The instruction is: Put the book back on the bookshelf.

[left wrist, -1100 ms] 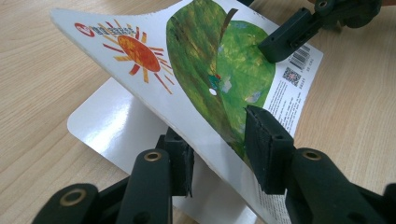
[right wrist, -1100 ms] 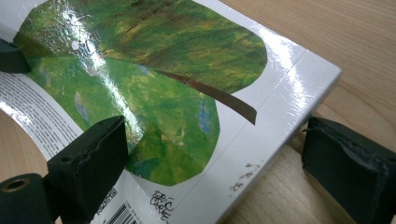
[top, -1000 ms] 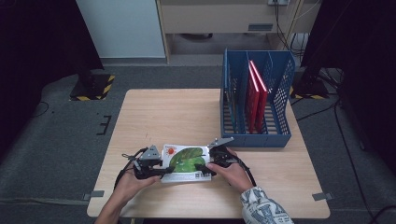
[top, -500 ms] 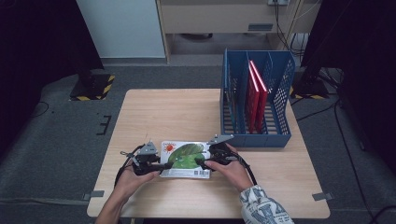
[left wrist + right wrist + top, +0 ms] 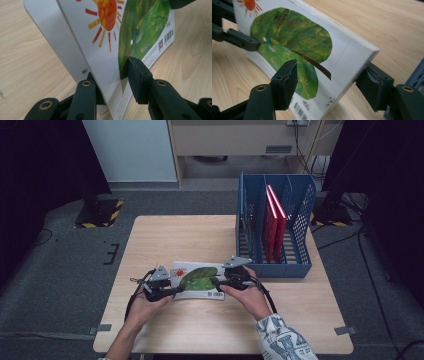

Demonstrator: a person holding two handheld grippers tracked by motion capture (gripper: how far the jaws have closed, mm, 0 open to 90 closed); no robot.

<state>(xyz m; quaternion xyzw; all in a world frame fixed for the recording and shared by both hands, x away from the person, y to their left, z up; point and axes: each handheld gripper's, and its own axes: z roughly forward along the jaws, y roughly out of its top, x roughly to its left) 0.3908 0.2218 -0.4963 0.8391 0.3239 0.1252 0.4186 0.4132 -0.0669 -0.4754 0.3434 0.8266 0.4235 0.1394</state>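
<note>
A picture book [image 5: 197, 279] with an orange sun and a green leaf on its white cover is held near the table's front edge, between both hands. My left gripper [image 5: 172, 290] is shut on the book's left edge; in the left gripper view its jaws [image 5: 110, 72] pinch the cover [image 5: 107, 37] from both sides. My right gripper [image 5: 220, 282] straddles the book's thick spine end [image 5: 352, 57]. Its jaws [image 5: 329, 72] have just been closing with the book between them. One pad [image 5: 372, 85] touches the spine corner; the other pad [image 5: 287, 82] stands just off the cover.
A blue slotted file rack [image 5: 275, 265] stands at the table's right, just beyond the right hand, with two red books [image 5: 274, 220] upright in it. The wooden table [image 5: 200, 235] has bare room behind the book and along the front.
The right hand has risen a little and its end of the book has come up off the table with it. The left gripper has stayed put on its edge.
</note>
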